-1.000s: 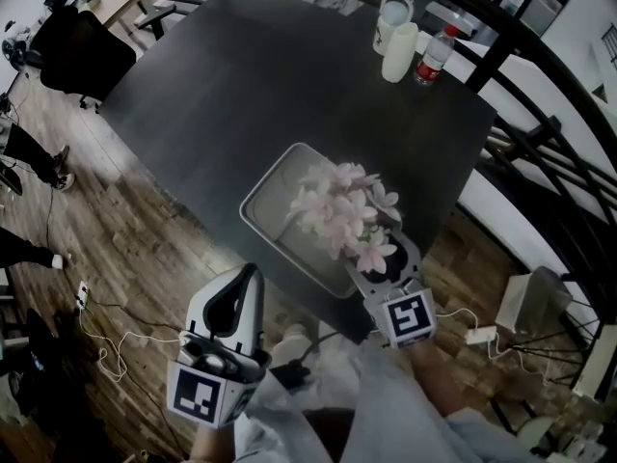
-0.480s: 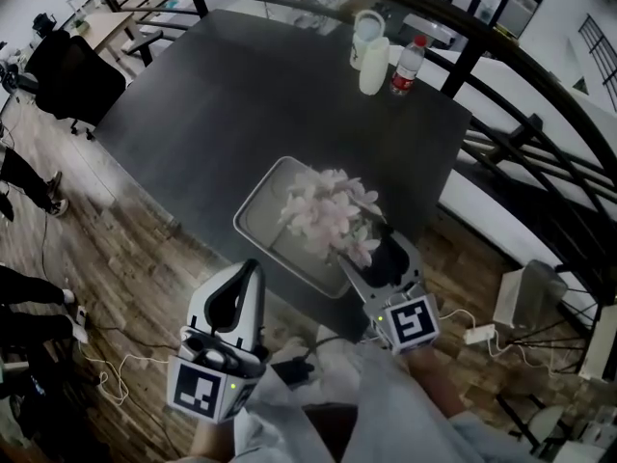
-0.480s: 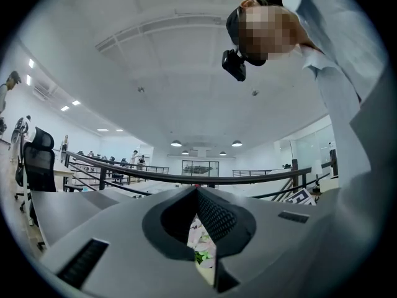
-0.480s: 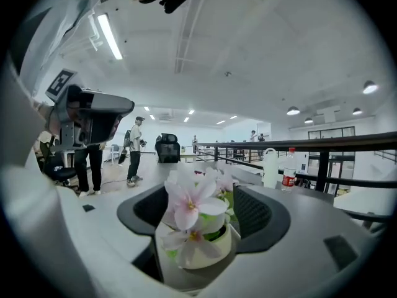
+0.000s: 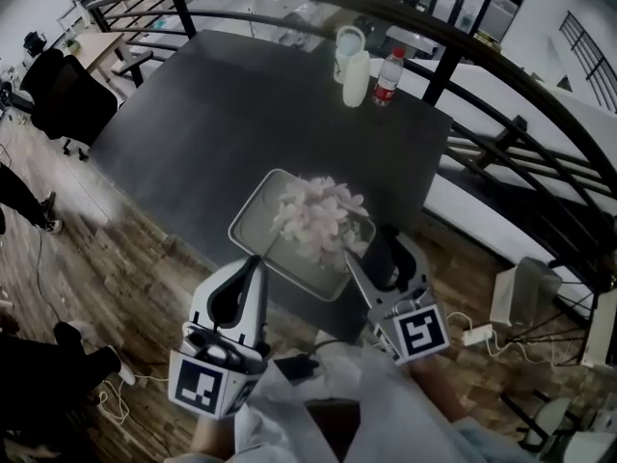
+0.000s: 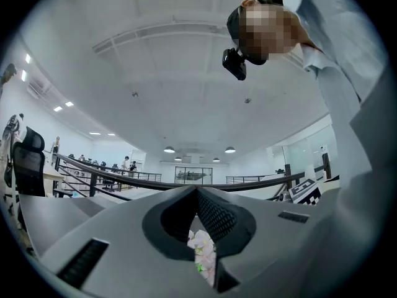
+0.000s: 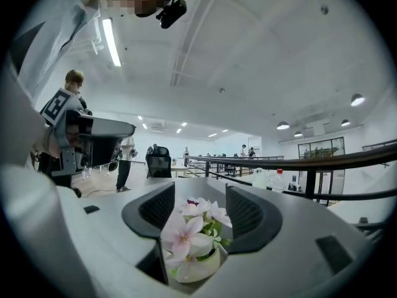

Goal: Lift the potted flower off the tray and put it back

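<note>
Two tongs, two states: your right gripper (image 5: pixel 383 256) clamps the white pot of the pale-pink potted flower (image 5: pixel 316 215), jaws having just closed further, over the grey rectangular tray (image 5: pixel 253 222) ahead of your left gripper (image 5: pixel 253 263), whose jaws meet empty.

From above, the flowers (image 5: pixel 313 215) hide the pot (image 7: pixel 193 270), so I can't tell if it touches the tray (image 5: pixel 258 231).

The room was lit brightly by ceiling lamps (image 7: pixel 112 41). Lines were bent toward every view's darkened corners; the head view was rendered dimmer.
</note>
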Demonstrator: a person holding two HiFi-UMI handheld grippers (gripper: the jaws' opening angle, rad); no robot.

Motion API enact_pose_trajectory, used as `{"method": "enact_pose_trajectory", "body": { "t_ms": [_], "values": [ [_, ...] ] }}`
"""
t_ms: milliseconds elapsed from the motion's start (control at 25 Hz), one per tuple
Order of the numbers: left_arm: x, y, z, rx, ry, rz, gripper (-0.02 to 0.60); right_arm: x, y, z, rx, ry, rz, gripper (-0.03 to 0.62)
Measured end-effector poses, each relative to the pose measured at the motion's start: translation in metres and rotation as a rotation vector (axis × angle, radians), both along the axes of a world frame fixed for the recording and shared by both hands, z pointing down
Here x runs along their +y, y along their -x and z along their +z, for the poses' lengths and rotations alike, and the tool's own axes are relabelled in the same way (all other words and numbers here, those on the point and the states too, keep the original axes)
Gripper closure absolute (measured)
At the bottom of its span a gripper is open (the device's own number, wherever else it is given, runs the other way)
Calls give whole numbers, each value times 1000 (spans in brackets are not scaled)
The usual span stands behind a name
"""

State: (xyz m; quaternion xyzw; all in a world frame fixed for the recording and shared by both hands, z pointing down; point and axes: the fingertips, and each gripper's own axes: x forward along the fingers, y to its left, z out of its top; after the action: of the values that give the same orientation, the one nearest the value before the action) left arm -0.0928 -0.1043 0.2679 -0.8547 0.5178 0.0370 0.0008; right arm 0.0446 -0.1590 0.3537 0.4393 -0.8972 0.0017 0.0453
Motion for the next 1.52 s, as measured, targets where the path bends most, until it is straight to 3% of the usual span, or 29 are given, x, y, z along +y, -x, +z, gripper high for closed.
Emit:
{"method": "enact_pose_trajectory", "body": {
  "t_ms": [160,280,560,720,1520],
  "values": [
    [-1,-4,-11,9,-44,16,583,7,-3,-16,-8,-18,9,363],
    [-1,-7,-12,5,-42,35,583,11,-5,-27,-13,-46,15,451],
    [2,-8,-13,-1,-28,52,583,16,-10,-47,-25,-92,48,591],
    [4,-8,-22,18,-60,62,583,19,-11,-51,-30,-91,65,591],
    [14,-13,-15,45,-48,98,583,42,-20,-54,19,-106,102,592]
  ]
}}
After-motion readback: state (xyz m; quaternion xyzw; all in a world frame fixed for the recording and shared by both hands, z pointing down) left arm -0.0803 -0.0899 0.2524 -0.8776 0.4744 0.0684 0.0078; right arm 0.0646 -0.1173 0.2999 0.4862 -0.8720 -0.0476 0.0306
